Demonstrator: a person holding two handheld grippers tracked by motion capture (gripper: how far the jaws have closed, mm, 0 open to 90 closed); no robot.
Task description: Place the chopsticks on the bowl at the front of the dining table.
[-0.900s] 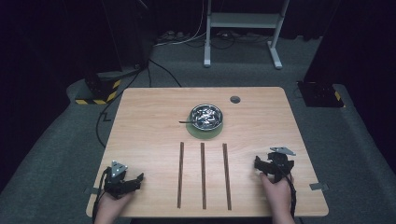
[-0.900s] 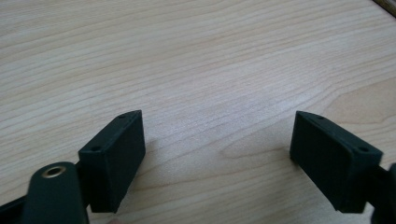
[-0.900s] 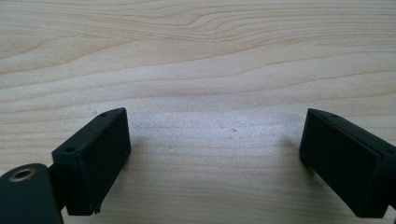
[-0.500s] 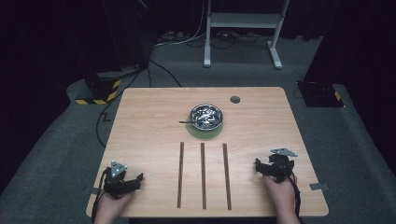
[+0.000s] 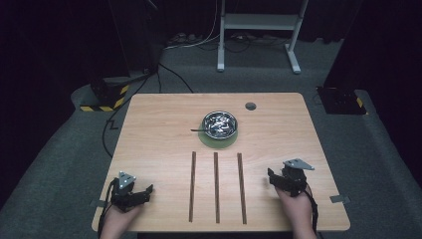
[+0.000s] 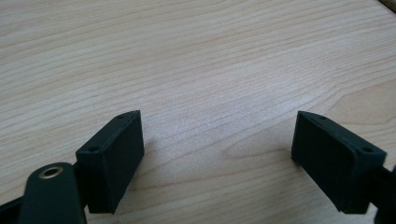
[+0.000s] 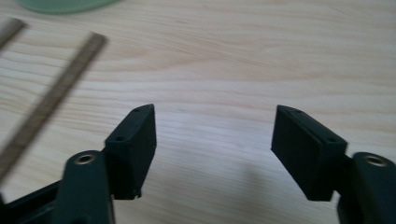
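Three dark strips lying side by side at table centre, just short of bowl on green mat. Flanked by left gripper and right gripper, both resting at near edge, jaws apart, nothing between. Best approached low on nearest strip's end, jaws straddling squarely before pinching.

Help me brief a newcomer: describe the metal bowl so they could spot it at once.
On the wooden table, look past the three dark strips toward the far middle. There a shiny metal bowl sits on a round green mat; it is the table's one reflective thing, with a thin dark utensil poking out leftward.
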